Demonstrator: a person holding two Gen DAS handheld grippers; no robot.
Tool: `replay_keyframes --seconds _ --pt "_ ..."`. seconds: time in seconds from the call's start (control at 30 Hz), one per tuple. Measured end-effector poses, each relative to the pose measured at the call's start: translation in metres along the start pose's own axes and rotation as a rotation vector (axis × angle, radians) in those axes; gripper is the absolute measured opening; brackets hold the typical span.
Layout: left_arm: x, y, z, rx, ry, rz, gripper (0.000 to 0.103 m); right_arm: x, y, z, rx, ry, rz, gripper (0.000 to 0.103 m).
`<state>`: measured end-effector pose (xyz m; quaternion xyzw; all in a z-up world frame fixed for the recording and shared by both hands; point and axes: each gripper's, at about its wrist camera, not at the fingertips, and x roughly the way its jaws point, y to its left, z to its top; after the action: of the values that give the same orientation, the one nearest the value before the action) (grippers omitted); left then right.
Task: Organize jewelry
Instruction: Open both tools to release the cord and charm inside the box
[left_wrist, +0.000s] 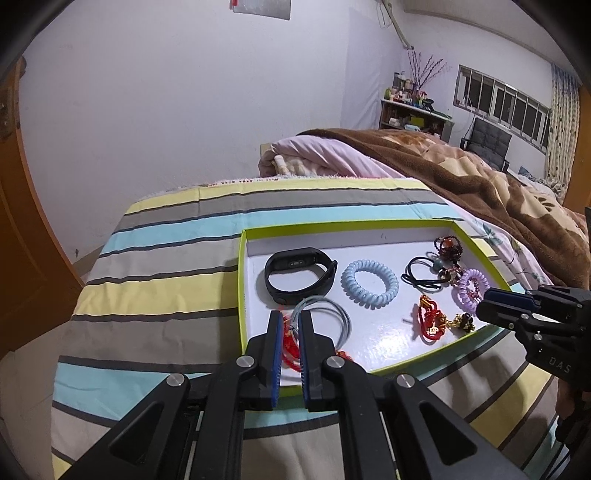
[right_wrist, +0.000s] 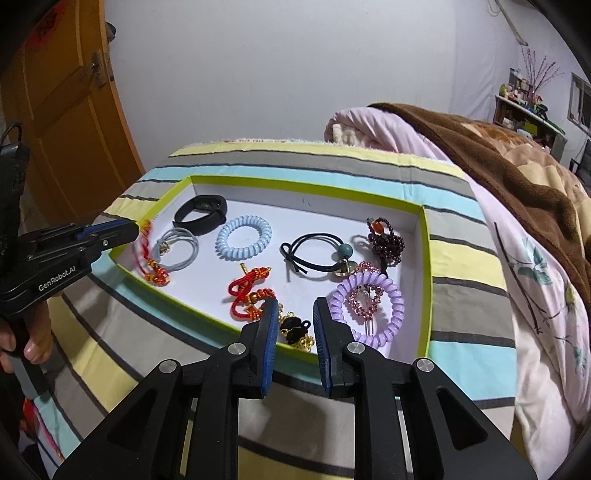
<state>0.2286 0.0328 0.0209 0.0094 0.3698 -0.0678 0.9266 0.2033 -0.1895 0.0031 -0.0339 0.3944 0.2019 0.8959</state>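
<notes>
A shallow white tray with a lime-green rim (left_wrist: 242, 288) (right_wrist: 424, 258) lies on the striped bedcover. It holds a black fitness band (left_wrist: 299, 271) (right_wrist: 201, 214), a light-blue coil hair tie (left_wrist: 369, 282) (right_wrist: 243, 236), a grey hair tie (left_wrist: 332, 314) (right_wrist: 181, 249), a black hair tie with a bead (right_wrist: 314, 254), a dark beaded bracelet (right_wrist: 384, 240), a purple coil tie (right_wrist: 369, 306) and a red knotted cord with gold charms (right_wrist: 251, 295). My left gripper (left_wrist: 290, 325) is shut on a red braided cord (right_wrist: 144, 240) at the tray's near-left corner. My right gripper (right_wrist: 295, 314) is open above black-and-gold charms (right_wrist: 295, 330).
The striped cover (left_wrist: 155, 266) drapes a raised surface at the bed's end. A pink quilt and a brown blanket (left_wrist: 480, 177) lie behind and to the right. An orange wooden door (right_wrist: 66, 110) stands at the left. A shelf and a window are far right.
</notes>
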Motion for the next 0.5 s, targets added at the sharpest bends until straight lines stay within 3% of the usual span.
replay_keyframes --seconds 0.13,0.23,0.5 --pt "-0.011 0.003 -0.003 -0.013 -0.017 0.006 0.007 -0.017 0.004 -0.004 -0.001 -0.027 0.001 0.022" --pt "-0.022 0.006 -0.007 -0.028 -0.028 0.013 0.007 -0.029 0.005 -0.008 0.012 -0.046 0.005 0.04" --pt "-0.056 -0.004 -0.03 -0.039 -0.057 0.025 0.007 -0.062 0.014 -0.028 0.025 -0.082 0.004 0.04"
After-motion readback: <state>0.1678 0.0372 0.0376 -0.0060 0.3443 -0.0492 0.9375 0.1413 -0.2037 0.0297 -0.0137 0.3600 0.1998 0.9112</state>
